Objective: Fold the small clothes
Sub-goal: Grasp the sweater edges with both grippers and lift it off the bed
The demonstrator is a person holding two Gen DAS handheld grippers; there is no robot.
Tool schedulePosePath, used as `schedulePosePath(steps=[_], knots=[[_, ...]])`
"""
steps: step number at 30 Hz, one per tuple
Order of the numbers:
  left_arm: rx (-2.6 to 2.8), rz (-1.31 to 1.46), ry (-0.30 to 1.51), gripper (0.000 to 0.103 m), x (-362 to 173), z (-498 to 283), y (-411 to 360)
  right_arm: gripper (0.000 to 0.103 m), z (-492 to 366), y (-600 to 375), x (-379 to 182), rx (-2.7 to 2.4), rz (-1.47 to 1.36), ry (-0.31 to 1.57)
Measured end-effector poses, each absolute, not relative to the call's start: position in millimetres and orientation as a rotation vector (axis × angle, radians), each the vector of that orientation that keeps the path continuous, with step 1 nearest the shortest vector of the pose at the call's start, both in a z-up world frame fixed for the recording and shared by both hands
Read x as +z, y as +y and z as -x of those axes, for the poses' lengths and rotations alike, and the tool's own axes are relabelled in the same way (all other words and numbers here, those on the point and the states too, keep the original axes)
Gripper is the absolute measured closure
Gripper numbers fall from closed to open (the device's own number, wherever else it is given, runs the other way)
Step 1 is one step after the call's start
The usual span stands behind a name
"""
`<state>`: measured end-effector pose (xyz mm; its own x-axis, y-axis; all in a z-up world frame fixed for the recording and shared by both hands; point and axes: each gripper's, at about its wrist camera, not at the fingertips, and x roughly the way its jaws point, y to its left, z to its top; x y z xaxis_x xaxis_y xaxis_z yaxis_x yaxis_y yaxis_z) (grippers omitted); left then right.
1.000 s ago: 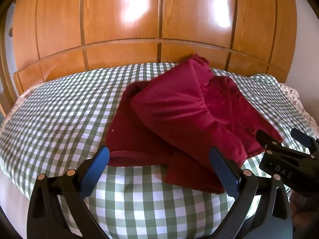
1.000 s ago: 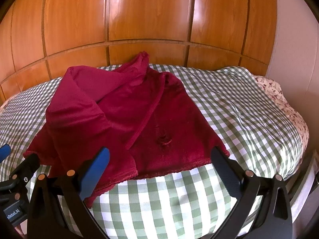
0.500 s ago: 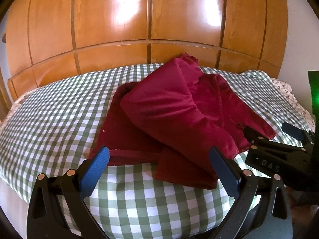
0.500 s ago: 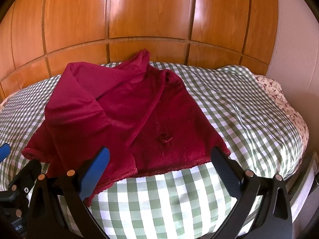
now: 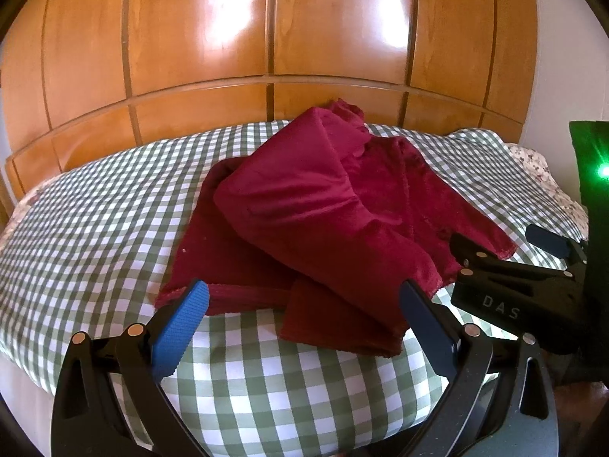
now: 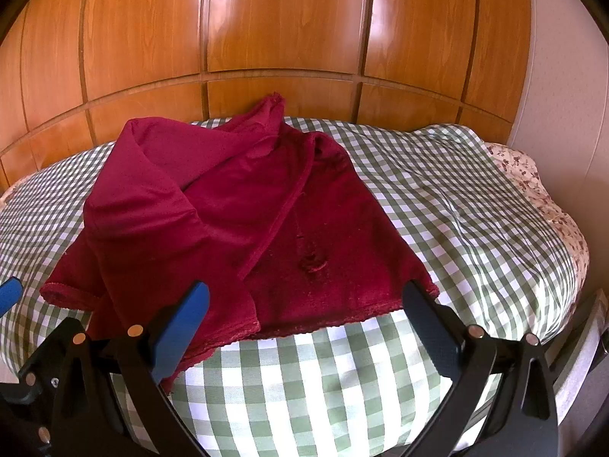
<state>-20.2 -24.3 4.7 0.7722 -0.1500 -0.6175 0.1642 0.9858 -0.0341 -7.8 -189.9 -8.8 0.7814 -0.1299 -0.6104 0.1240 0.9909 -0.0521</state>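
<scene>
A dark red garment (image 5: 316, 209) lies rumpled on the green checked bedcover (image 5: 95, 221), partly folded over itself, hem toward me. It also shows in the right wrist view (image 6: 228, 213), with a small bow near the hem. My left gripper (image 5: 304, 323) is open and empty, just short of the near hem. My right gripper (image 6: 304, 323) is open and empty, in front of the hem's right part. The right gripper also shows at the right of the left wrist view (image 5: 506, 243).
A wooden panelled headboard (image 6: 281, 38) rises behind the bed. A floral sheet edge (image 6: 533, 190) shows at the right, next to a pale wall (image 6: 563, 76). The bed's near edge drops off below the grippers.
Both grippers have shifted slightly, the left view panning so the garment sits a little further left and lower. The garment has not moved. Both grippers stay open.
</scene>
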Motion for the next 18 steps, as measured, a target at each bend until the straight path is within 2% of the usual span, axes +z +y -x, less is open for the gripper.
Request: schedulePosePath(steps=[15, 18], knots=[[-0.276, -0.073, 0.706, 0.004, -3, 15, -41, 0.002, -1, -220, -6, -0.168, -0.047, 0.669], [-0.327, -0.132, 0.702, 0.01, -6, 12, -55, 0.002, -6, -257, -2, -0.222, -0.134, 0.676]])
